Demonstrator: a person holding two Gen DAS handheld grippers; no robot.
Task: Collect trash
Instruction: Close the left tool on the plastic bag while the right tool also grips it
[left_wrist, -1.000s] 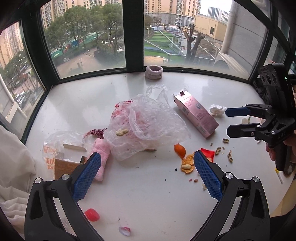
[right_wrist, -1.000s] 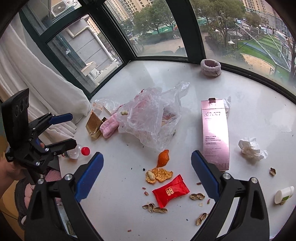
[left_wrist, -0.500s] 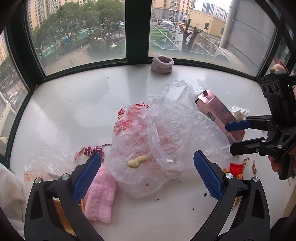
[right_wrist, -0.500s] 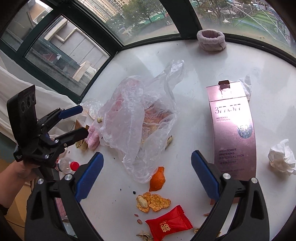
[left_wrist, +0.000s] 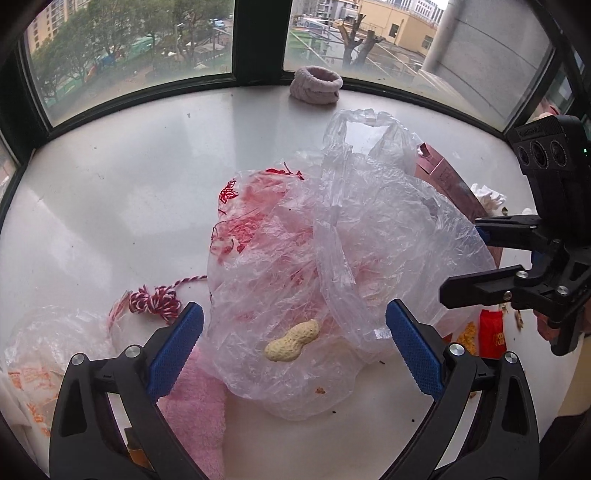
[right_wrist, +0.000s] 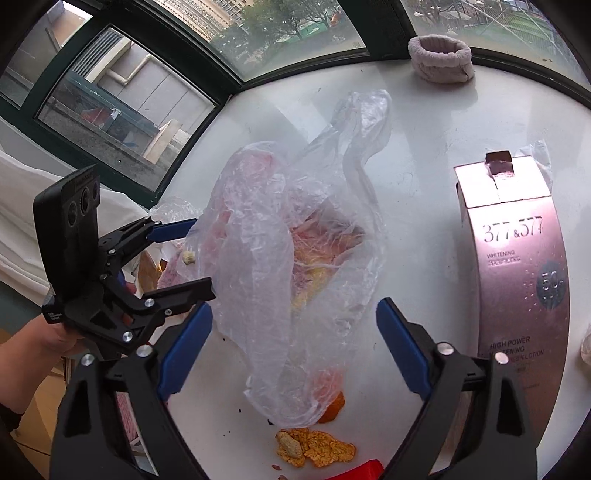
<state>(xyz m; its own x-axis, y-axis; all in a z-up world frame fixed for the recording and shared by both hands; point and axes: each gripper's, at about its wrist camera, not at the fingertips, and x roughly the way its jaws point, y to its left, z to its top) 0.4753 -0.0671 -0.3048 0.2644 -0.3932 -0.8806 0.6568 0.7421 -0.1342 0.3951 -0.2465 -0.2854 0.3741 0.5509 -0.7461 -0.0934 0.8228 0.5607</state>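
Note:
A crumpled clear plastic bag (left_wrist: 332, 266) with red and orange scraps inside lies on the white table (left_wrist: 129, 192). A peanut (left_wrist: 291, 340) rests on its near side. My left gripper (left_wrist: 293, 345) is open, its blue pads on either side of the bag's near end. My right gripper (right_wrist: 293, 345) is open too, close to the bag (right_wrist: 288, 266) from the other side. Each gripper shows in the other's view: the right one (left_wrist: 476, 258) at the bag's right edge, the left one (right_wrist: 184, 254) at its left edge.
A pink box (right_wrist: 517, 266) lies right of the bag. Orange peel and crumbs (right_wrist: 314, 448), a red wrapper (left_wrist: 491, 332), a pink cloth (left_wrist: 195, 398), red-white string (left_wrist: 155, 301), another plastic bag (left_wrist: 48, 347) and a fuzzy ring (left_wrist: 316, 85) lie around. Windows wall the table's far edge.
Both grippers have moved in towards the plastic bag, which now fills the middle of both views. Both stay open.

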